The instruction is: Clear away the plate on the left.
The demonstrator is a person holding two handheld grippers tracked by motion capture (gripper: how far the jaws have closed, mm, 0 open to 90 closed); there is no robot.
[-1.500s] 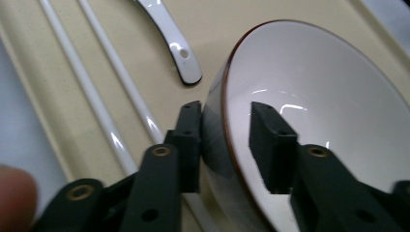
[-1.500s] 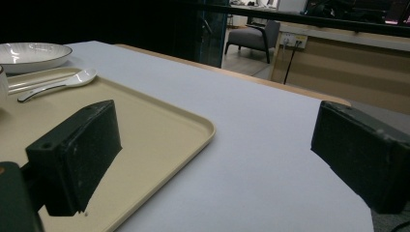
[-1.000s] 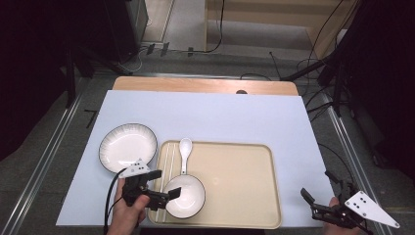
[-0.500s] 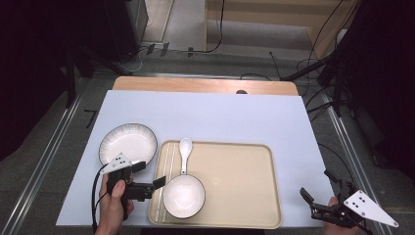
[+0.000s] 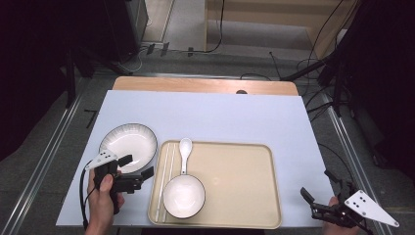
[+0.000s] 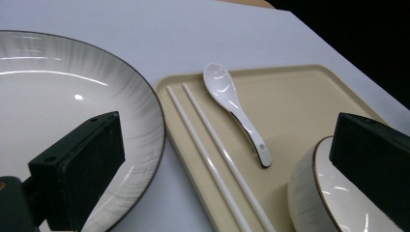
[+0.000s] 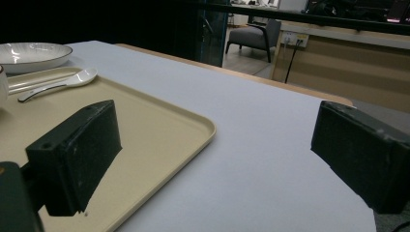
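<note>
A beige tray (image 5: 235,166) holds a white bowl (image 5: 183,196), a white spoon (image 5: 185,152) and a pair of white chopsticks (image 5: 164,181). A dark-rimmed white plate (image 5: 128,142) lies on the table just left of the tray. My left gripper (image 5: 136,166) hovers open at the plate's near right edge, with nothing between its jaws. In the left gripper view its jaws frame the plate (image 6: 58,87), chopsticks (image 6: 212,150), spoon (image 6: 232,101) and bowl (image 6: 329,203). My right gripper (image 5: 318,188) is open at the table's near right corner, off the tray (image 7: 159,125).
The table is covered with a pale blue-white sheet (image 5: 215,117), and a wooden strip (image 5: 205,85) shows at its far edge. Metal rails run along both sides of the table. Cables lie on the floor beyond it.
My left gripper has drawn back to the left from the bowl's rim, toward the plate's near edge. The bowl stays on the tray. The right gripper has not moved.
</note>
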